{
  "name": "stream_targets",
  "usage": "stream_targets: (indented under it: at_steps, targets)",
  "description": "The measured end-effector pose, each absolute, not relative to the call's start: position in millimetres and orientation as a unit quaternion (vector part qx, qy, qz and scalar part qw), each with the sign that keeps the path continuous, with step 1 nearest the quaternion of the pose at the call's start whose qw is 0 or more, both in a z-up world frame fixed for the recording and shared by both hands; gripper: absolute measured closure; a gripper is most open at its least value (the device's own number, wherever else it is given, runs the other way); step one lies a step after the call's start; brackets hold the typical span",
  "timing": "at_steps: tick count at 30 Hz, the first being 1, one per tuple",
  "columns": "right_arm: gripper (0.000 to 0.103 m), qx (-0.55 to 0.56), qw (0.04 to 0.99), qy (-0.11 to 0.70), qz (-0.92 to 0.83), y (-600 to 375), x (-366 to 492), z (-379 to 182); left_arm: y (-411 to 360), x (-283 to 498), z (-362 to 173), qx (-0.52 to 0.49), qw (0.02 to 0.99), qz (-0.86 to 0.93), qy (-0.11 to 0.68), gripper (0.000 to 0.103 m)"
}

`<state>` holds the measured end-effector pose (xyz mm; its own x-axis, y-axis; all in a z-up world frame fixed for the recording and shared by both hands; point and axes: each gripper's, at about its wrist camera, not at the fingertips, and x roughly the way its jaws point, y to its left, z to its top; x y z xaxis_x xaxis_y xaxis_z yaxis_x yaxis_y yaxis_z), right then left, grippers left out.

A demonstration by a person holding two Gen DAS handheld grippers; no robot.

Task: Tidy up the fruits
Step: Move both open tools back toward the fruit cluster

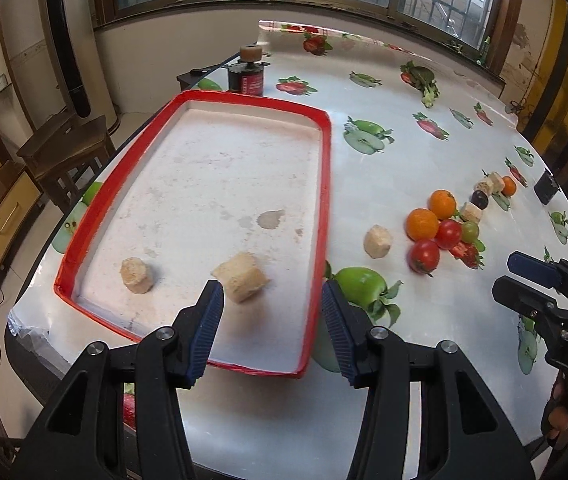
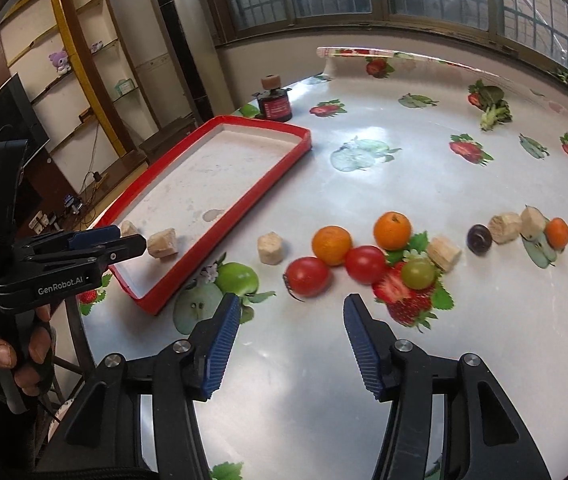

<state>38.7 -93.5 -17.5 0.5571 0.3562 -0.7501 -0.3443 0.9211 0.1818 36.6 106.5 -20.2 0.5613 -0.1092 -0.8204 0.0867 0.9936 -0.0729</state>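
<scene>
The fruits are nearly all still loose on the table, none yet inside the red-rimmed tray, so by my reading the sorting has barely begun. Inside the tray lie only two pale beige chunks, one near its left wall and a second chunk toward its near right side; what they are I cannot tell. Just outside the tray's right wall stands a third beige chunk. Further from the tray on that side sits the main cluster: a near tomato, a large orange just behind it, a second tomato, a second orange and a green grape, several touching one another. Further out still from the tray come another beige chunk, a dark plum-like fruit, two more beige chunks and a small orange at the far end of the row. The apples and strawberries elsewhere are only printed on the tablecloth. The left gripper hangs over the tray's near end, fingers apart with nothing between them. The right gripper hovers on the fruit side of the tray, short of the near tomato, fingers likewise spread and empty. Beyond the tray's far end stands a small dark jar.
</scene>
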Motion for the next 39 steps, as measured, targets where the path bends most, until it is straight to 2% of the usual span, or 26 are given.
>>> stream_targets:
  at_steps: [39]
  targets:
    - [0.047, 0.070, 0.906, 0.412, 0.072, -241.3, 15.9, -19.0, -0.3, 43.2, -19.8, 0.023, 0.854, -0.159, 0.495, 0.054]
